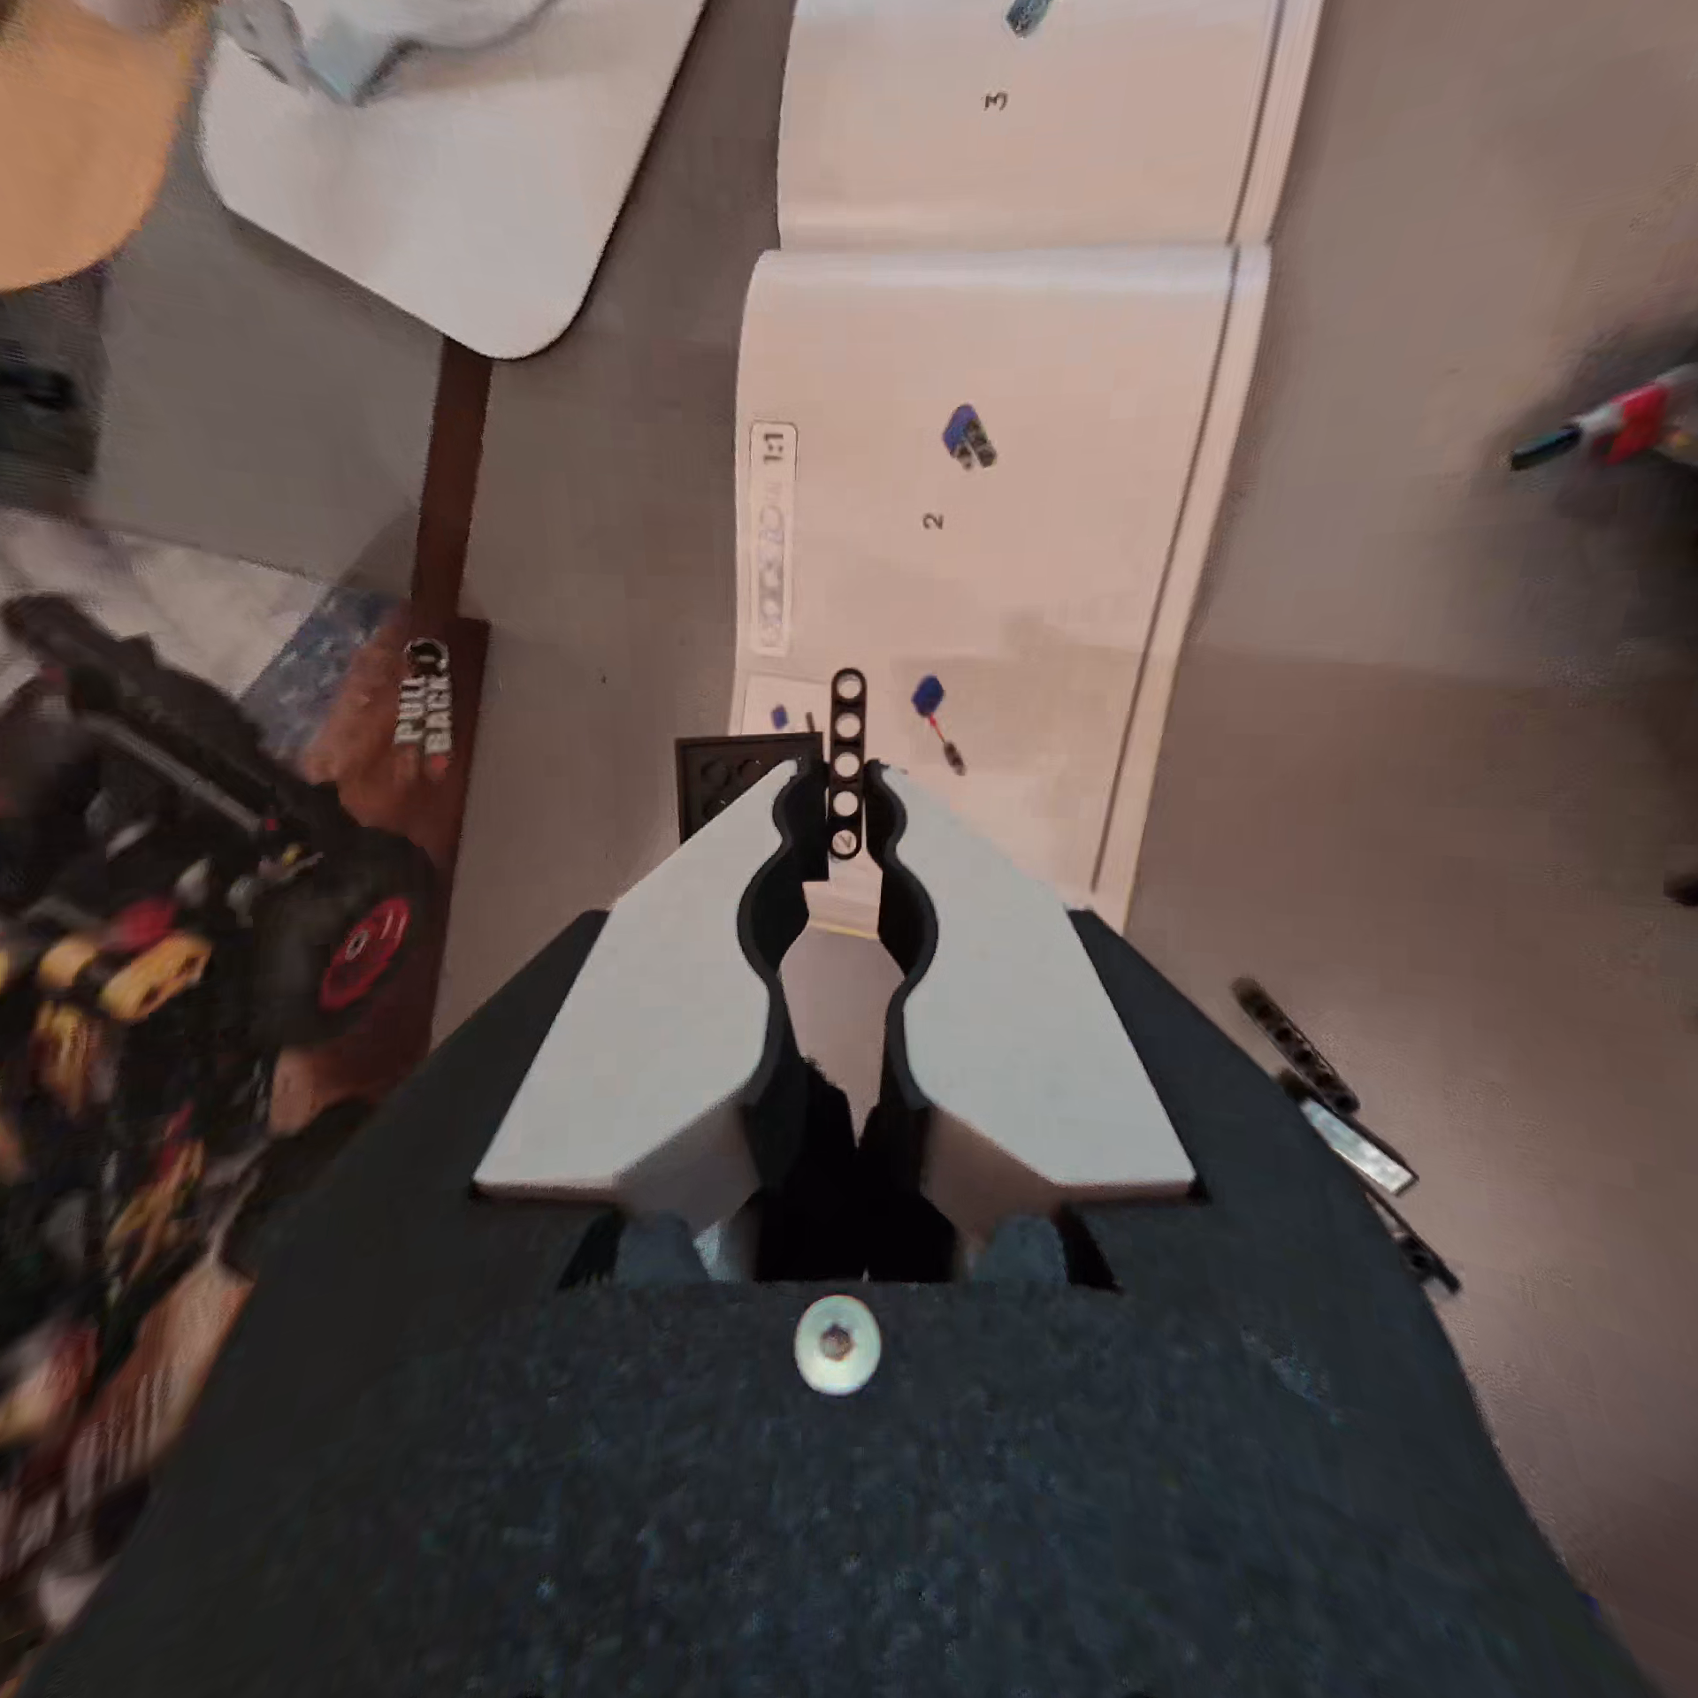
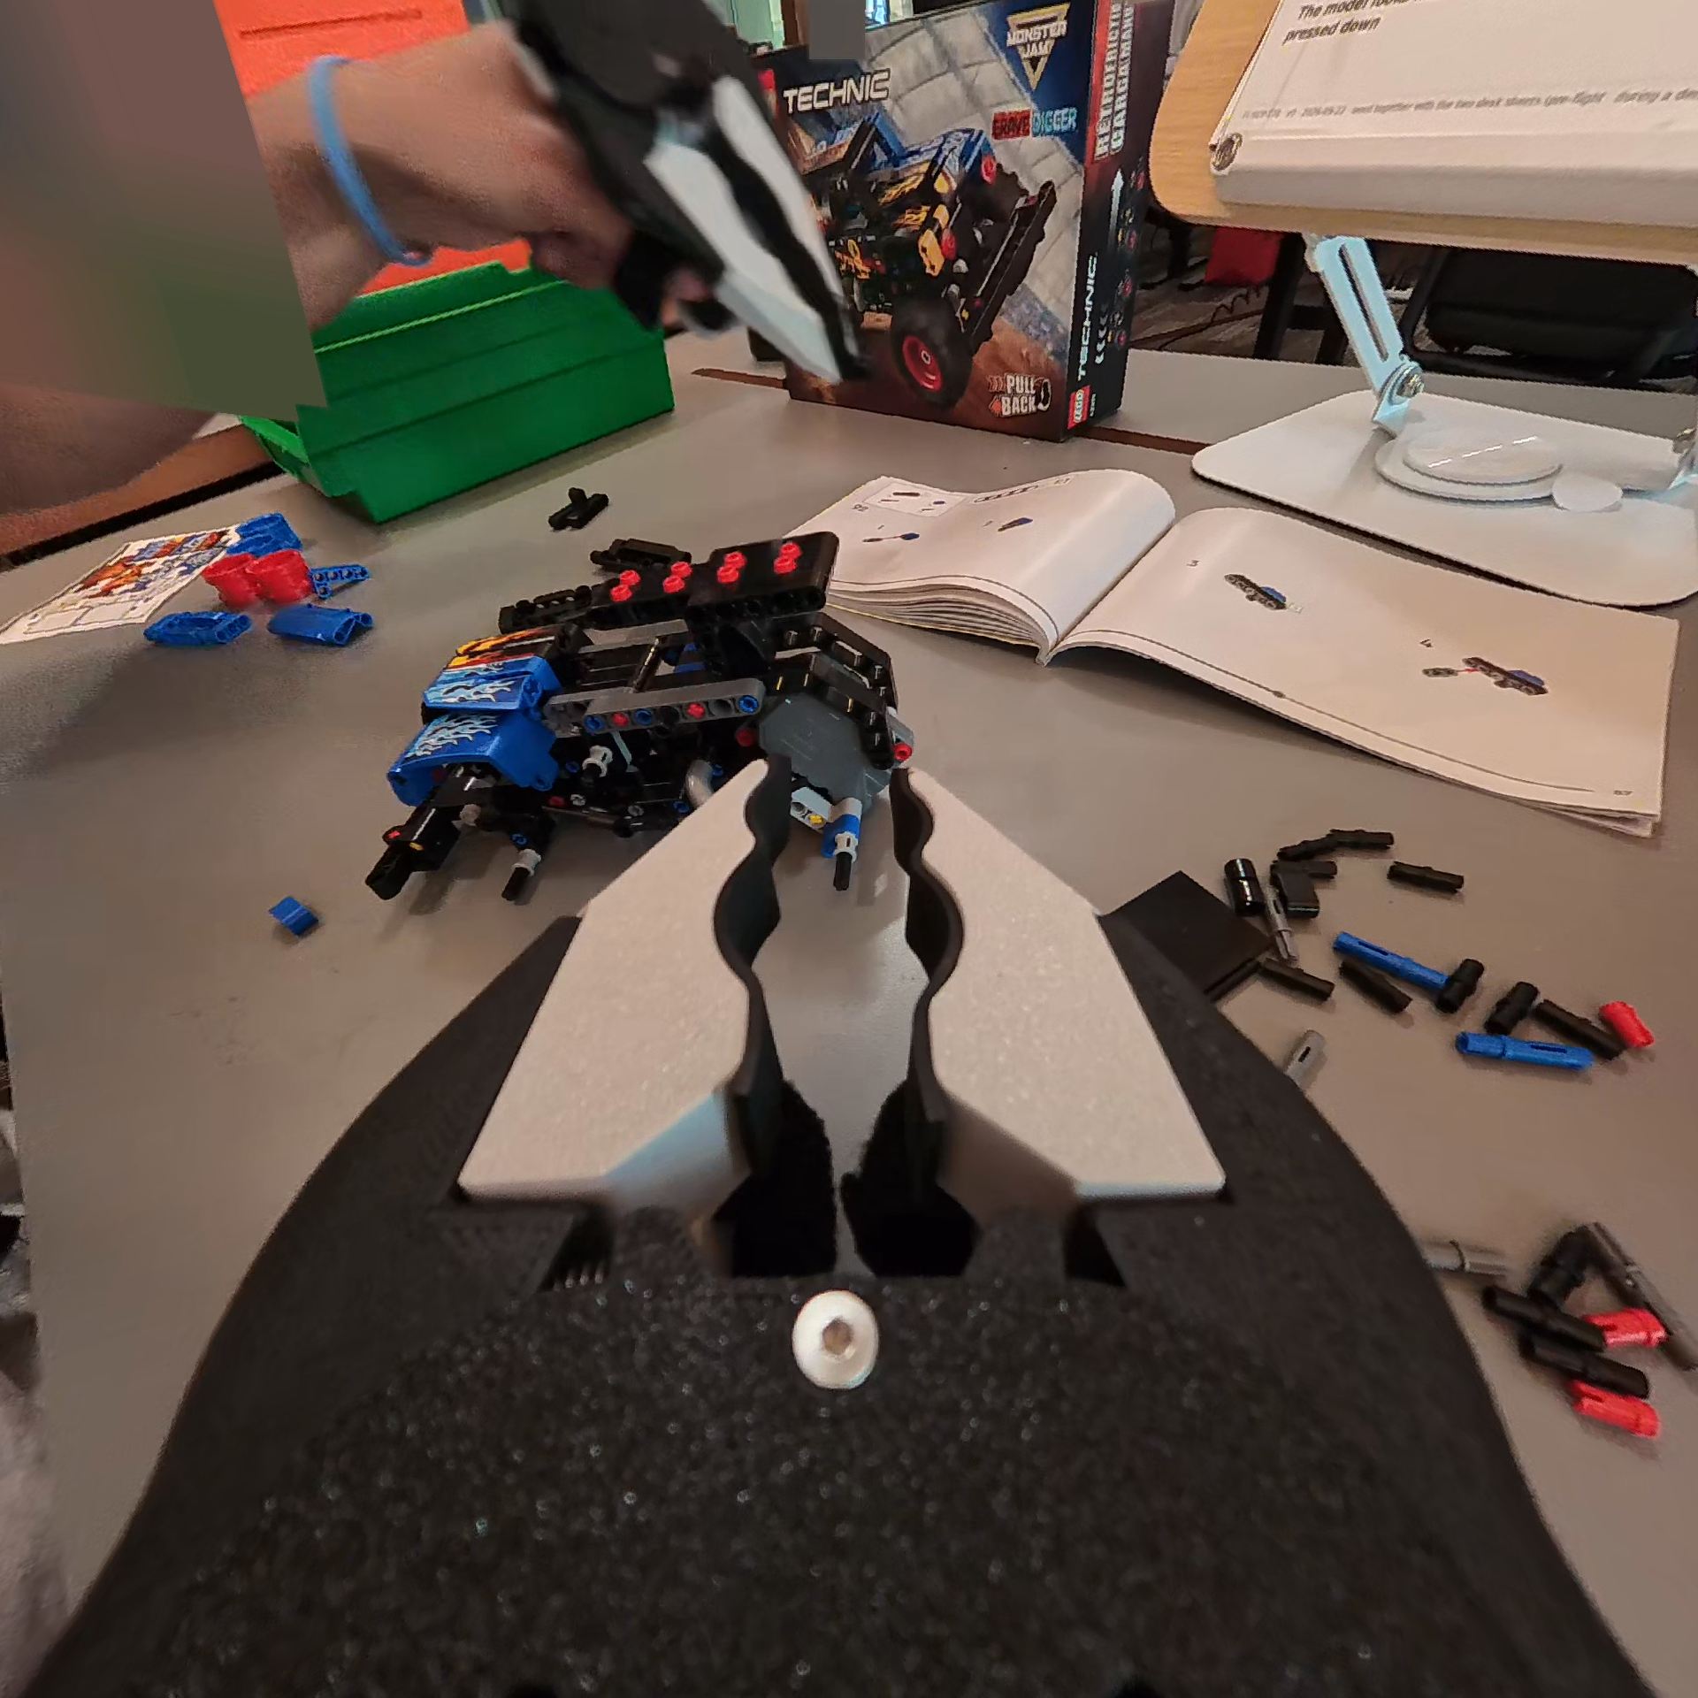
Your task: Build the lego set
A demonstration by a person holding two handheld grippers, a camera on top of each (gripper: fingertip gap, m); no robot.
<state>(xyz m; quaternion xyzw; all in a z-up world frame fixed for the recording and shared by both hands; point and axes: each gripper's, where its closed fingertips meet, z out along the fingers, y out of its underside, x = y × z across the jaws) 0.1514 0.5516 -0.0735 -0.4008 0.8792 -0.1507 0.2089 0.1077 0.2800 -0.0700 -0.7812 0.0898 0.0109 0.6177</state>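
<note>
Left wrist view looks down on an open instruction booklet (image 1: 992,515) with the left gripper (image 1: 841,781) pinching a black beam (image 1: 846,763), a thin strip with a row of round holes, between the fingers (image 1: 735,882); its far end sticks out past the tips. A dark square plate (image 1: 726,781) lies on the tabletop (image 1: 1378,735) just left of the tips.

In the right wrist view the right gripper (image 2: 832,781) hangs with its fingers spread and nothing between them, low over the tabletop, just near of the half-built truck model (image 2: 643,698). That model lies on its side, centre of the scene, with the booklet to its right and loose pins (image 2: 1433,974) scattered at near right.

Judging by its look, the beam is light, stiff, smooth plastic that could pivot or slip in a narrow pinch; gripping across its flat faces near the middle should steady it. The model is likely heavier and snap-fitted, so protruding axles and blue panels may pop off; the solid black frame seems the safer hold.
</note>
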